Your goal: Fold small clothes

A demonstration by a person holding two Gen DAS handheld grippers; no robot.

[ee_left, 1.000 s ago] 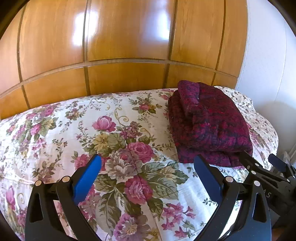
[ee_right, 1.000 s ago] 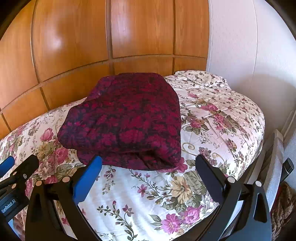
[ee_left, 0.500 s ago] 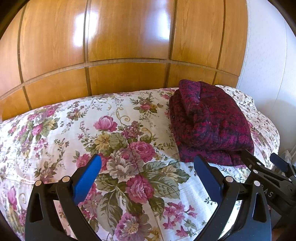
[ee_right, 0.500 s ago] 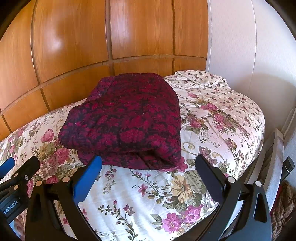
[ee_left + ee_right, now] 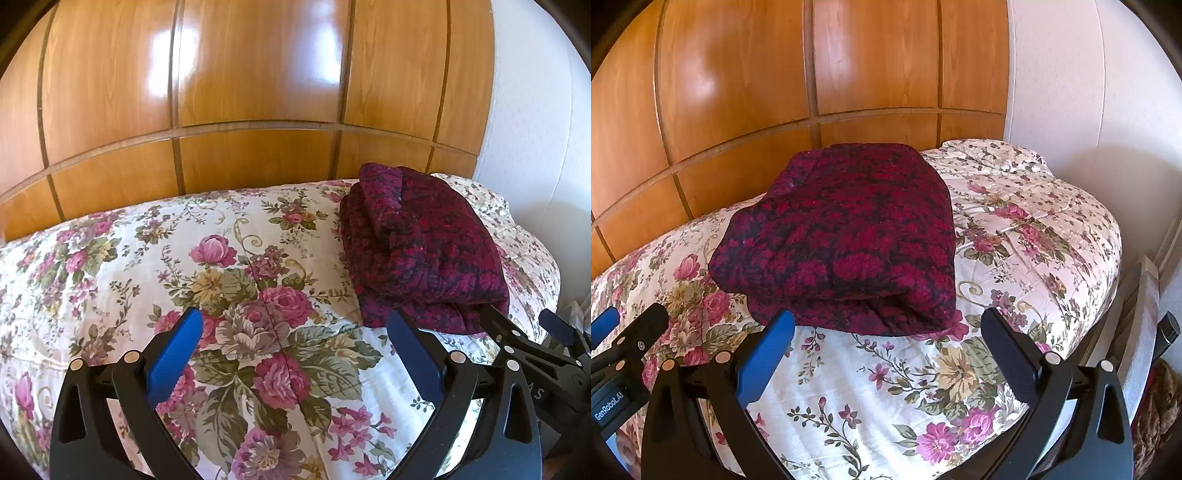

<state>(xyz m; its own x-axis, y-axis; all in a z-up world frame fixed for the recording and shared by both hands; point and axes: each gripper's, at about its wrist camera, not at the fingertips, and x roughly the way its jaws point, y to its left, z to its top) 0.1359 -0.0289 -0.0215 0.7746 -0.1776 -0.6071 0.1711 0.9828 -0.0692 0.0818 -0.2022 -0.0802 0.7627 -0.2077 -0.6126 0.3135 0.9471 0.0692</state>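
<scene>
While almost nothing has shifted over the last second, my left gripper [image 5: 293,341] and right gripper [image 5: 886,341] hover released; folded garment [image 5: 846,236] rests mid-frame on bed [image 5: 1052,236], seemingly finished.

A home bedroom: floral bedspread [image 5: 258,295] against wooden wardrobe doors [image 5: 258,74].

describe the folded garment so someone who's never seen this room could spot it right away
Find the bed against the wood panels. On its floral cover, near the panels, lies the garment: a thick folded bundle, dark crimson and black, the only dark thing on the pale cover.
</scene>
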